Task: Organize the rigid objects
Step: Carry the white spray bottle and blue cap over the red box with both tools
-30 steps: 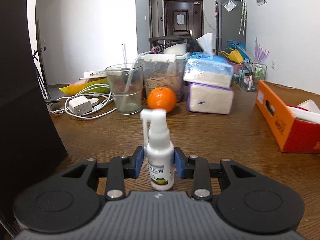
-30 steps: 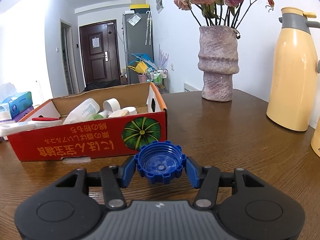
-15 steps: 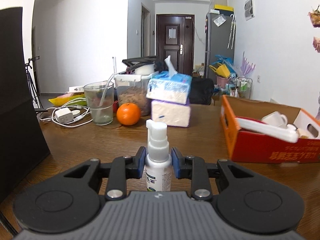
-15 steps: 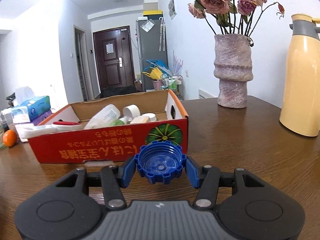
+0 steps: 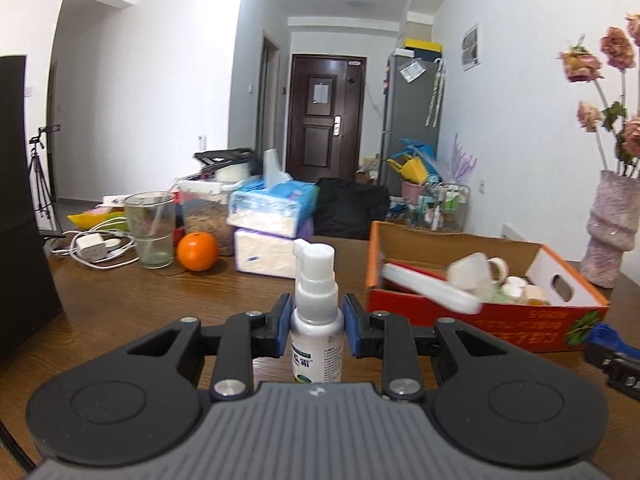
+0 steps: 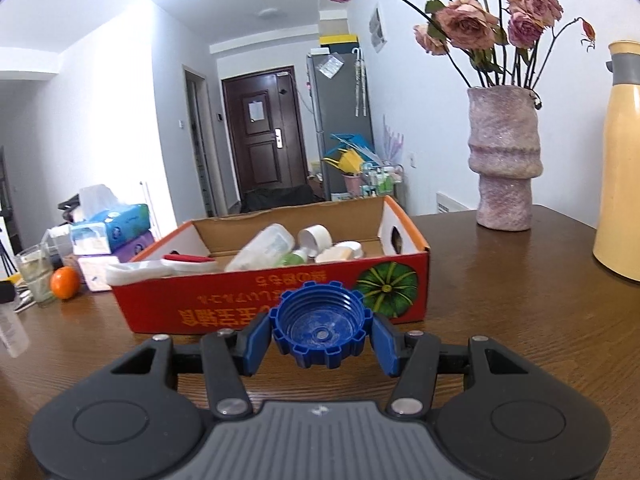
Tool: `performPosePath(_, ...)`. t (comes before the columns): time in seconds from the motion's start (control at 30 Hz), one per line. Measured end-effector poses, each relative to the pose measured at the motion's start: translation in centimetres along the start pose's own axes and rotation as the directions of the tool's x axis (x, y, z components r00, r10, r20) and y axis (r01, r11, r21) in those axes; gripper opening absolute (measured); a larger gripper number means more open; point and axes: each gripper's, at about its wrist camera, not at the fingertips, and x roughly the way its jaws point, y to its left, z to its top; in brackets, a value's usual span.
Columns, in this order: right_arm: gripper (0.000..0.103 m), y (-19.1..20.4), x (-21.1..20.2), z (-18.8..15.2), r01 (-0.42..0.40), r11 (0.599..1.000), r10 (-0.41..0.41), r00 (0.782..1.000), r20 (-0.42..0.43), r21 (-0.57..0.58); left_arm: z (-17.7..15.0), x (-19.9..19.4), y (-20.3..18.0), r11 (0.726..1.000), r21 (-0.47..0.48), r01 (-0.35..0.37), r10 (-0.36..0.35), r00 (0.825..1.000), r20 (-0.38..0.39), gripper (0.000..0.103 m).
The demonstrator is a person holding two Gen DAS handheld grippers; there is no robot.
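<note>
My left gripper [image 5: 317, 330] is shut on a small white spray bottle [image 5: 316, 320], held upright above the wooden table. My right gripper [image 6: 320, 334] is shut on a blue ridged bottle cap [image 6: 319, 328], its open side facing the camera. A red and orange cardboard box [image 6: 280, 304] sits just beyond the cap; it also shows to the right in the left wrist view [image 5: 500, 320]. It holds white bottles, caps and a long white item. The right gripper's edge shows in the left wrist view [image 5: 612, 356].
An orange [image 5: 197, 251], a glass [image 5: 151, 232], white cables with a charger [image 5: 94, 250] and stacked tissue packs [image 5: 272, 232] sit at the far left. A pink vase with dried roses [image 6: 504, 160] and a yellow thermos [image 6: 620, 168] stand right. A black panel [image 5: 20, 200] stands at left.
Both grippers have risen and moved toward the box with their loads. The left view has swung right, so the box and vase are now in sight.
</note>
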Motion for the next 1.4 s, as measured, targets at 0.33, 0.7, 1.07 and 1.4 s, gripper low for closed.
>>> performPosePath(0.33, 0.053, 0.8, -1.2, 0.5, -0.056, 0.998, 0.056, 0.997, 0.061, -0.004, 0.0, -1.0, -5.2, 0.998, 0.011, 0.07, -0.07, 0.997, 0.012, 0.028)
performPosePath(0.7, 0.053, 0.3, -1.7, 1.4, -0.068, 0.998, 0.067, 0.991, 0.117, 0.007, 0.3, 0.2, -9.5, 0.994, 0.021, 0.105, -0.105, 0.995, 0.003, 0.028)
performPosePath(1.07, 0.053, -0.9, -0.8, 3.2, -0.067, 0.998, 0.066, 0.988, 0.137, 0.007, 1.6, 2.0, -11.6, 0.992, -0.008, 0.129, -0.129, 0.992, 0.013, 0.028)
performPosePath(1.4, 0.053, -2.0, 1.0, 4.4, -0.039, 0.999, 0.039, 0.992, 0.12, 0.001, 3.2, 4.4, -13.6, 0.987, -0.03, 0.159, -0.158, 0.987, 0.03, 0.028)
